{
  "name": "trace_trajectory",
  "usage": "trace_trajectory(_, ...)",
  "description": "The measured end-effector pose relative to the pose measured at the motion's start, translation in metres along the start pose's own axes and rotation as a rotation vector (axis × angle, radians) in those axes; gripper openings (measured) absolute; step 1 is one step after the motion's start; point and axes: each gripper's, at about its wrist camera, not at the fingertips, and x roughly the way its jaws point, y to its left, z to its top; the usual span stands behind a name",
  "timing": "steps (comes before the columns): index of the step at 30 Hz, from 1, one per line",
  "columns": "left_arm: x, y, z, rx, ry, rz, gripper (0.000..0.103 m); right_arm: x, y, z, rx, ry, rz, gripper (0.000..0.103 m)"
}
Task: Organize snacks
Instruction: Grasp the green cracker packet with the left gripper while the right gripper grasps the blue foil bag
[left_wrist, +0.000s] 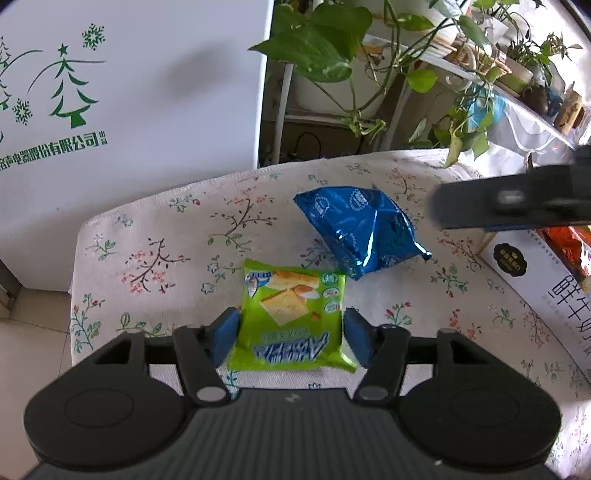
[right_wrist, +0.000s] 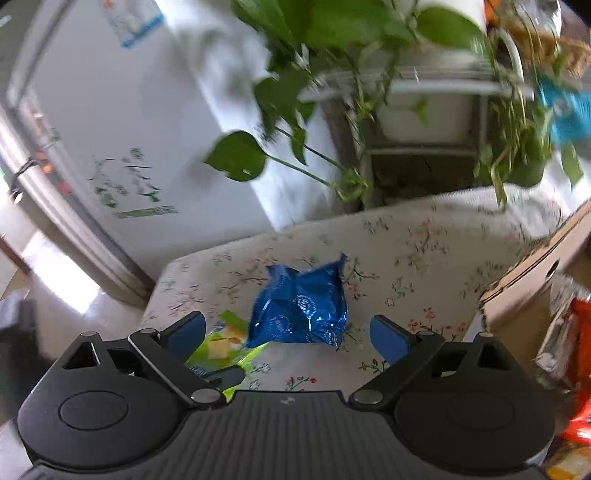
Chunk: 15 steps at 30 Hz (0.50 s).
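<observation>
A green snack packet (left_wrist: 291, 317) lies flat on the floral tablecloth (left_wrist: 166, 240). My left gripper (left_wrist: 291, 334) is open, its blue pads on either side of the packet, close to its edges. A blue foil snack bag (left_wrist: 358, 232) lies just beyond it. In the right wrist view the blue bag (right_wrist: 301, 306) sits ahead of my open, empty right gripper (right_wrist: 288, 332), and the green packet (right_wrist: 225, 343) shows at its left finger. The right gripper's dark body (left_wrist: 517, 203) crosses the left view at the right, blurred.
A white cardboard box (left_wrist: 535, 280) holding orange snack packs stands at the table's right; its flap (right_wrist: 535, 269) shows in the right view. A white appliance (left_wrist: 129, 92) stands behind the table at left. Potted vines on a rack (left_wrist: 351, 74) hang over the far edge.
</observation>
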Motion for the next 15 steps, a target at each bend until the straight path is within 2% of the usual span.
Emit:
trace_trajectory(3, 0.0, 0.0, 0.001, 0.012, -0.015, 0.02, 0.081, 0.018, -0.001, 0.005, 0.026, 0.007, -0.028, 0.099)
trace_trajectory(6, 0.005, 0.001, 0.002, 0.005, -0.004, 0.034, 0.082, 0.035, 0.0, 0.009, 0.052, 0.025, -0.019, 0.099)
trace_trajectory(9, 0.014, 0.0, 0.002, 0.004, 0.019, 0.052, 0.084, 0.048, 0.003, 0.009, 0.043, 0.033, -0.046, 0.099)
trace_trajectory(10, 0.016, -0.001, 0.001, 0.011, 0.021, 0.057, 0.088, 0.052, 0.004, 0.01, 0.034, 0.038, -0.056, 0.099)
trace_trajectory(11, 0.017, -0.003, 0.001, 0.024, 0.022, 0.064, 0.097, 0.056, 0.004, 0.009, 0.024, 0.045, -0.063, 0.098)
trace_trajectory(13, 0.022, -0.008, -0.001, 0.038, 0.042, 0.078, 0.1, 0.063, 0.005, 0.009, 0.007, 0.066, -0.083, 0.094)
trace_trajectory(15, 0.022, -0.011, -0.001, 0.039, 0.037, 0.076, 0.1, 0.067, 0.003, 0.007, 0.01, 0.091, -0.082, 0.076)
